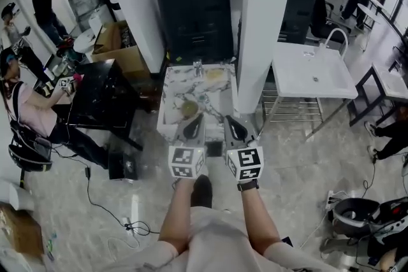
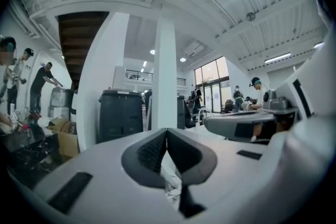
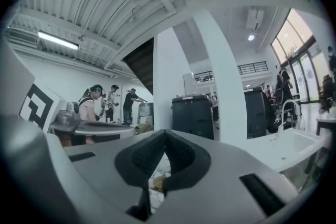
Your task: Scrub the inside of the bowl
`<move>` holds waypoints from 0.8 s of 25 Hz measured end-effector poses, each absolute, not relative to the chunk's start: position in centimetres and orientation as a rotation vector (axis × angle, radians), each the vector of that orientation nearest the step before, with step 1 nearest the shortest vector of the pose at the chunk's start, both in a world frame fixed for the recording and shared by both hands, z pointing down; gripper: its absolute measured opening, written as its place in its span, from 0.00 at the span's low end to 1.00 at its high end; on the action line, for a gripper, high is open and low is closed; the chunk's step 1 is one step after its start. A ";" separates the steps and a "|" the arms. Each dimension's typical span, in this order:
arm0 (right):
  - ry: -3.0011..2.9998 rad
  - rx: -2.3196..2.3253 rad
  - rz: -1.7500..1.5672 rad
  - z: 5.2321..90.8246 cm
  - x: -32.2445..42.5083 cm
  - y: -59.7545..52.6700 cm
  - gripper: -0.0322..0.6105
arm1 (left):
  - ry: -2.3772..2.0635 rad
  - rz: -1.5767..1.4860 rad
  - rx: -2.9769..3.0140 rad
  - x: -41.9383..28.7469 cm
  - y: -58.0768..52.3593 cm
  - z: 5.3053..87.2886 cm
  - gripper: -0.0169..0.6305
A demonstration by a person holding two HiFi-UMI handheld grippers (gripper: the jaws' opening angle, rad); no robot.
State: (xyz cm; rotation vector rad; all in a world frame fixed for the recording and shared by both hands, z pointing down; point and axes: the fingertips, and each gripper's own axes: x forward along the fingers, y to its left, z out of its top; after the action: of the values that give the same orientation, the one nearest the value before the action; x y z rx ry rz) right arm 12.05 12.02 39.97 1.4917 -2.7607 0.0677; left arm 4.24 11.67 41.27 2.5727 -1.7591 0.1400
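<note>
In the head view a small marble-patterned table [image 1: 172,83] stands in front of me. On it sits a brownish bowl [image 1: 189,109], with a yellowish thing [image 1: 215,75] farther back. My left gripper [image 1: 194,127] and right gripper [image 1: 236,129] are held side by side over the table's near edge, just short of the bowl. Both are shut and hold nothing. In the left gripper view the left gripper [image 2: 166,131] has its pads pressed together and points level into the room. The right gripper [image 3: 165,132] looks the same in its own view, with a strip of marble top below it.
A black bin [image 1: 193,6] stands behind the marble table and a white pillar [image 1: 264,28] rises at its right. A white table [image 1: 311,70] is farther right, a black table [image 1: 102,95] and cardboard boxes [image 1: 121,51] to the left. People stand at the left; cables lie on the floor.
</note>
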 end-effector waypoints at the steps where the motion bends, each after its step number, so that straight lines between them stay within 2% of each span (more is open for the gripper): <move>1: -2.760 1.495 0.047 39.9 11.7 11.0 0.06 | -1.727 0.155 2.577 4.3 10.4 41.9 0.04; 15: -2.593 1.616 -0.001 38.7 6.2 -10.9 0.07 | -1.549 0.152 2.684 -1.5 -12.1 40.9 0.04; 20: -2.557 1.602 0.084 41.5 4.1 -15.1 0.07 | -1.502 0.228 2.639 -4.7 -16.2 44.7 0.04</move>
State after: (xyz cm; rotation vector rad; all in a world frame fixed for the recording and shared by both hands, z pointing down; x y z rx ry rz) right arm 4.09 -15.11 41.52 1.6019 -2.5571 0.0840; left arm -4.67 -16.25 44.73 2.6386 -1.5024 0.2277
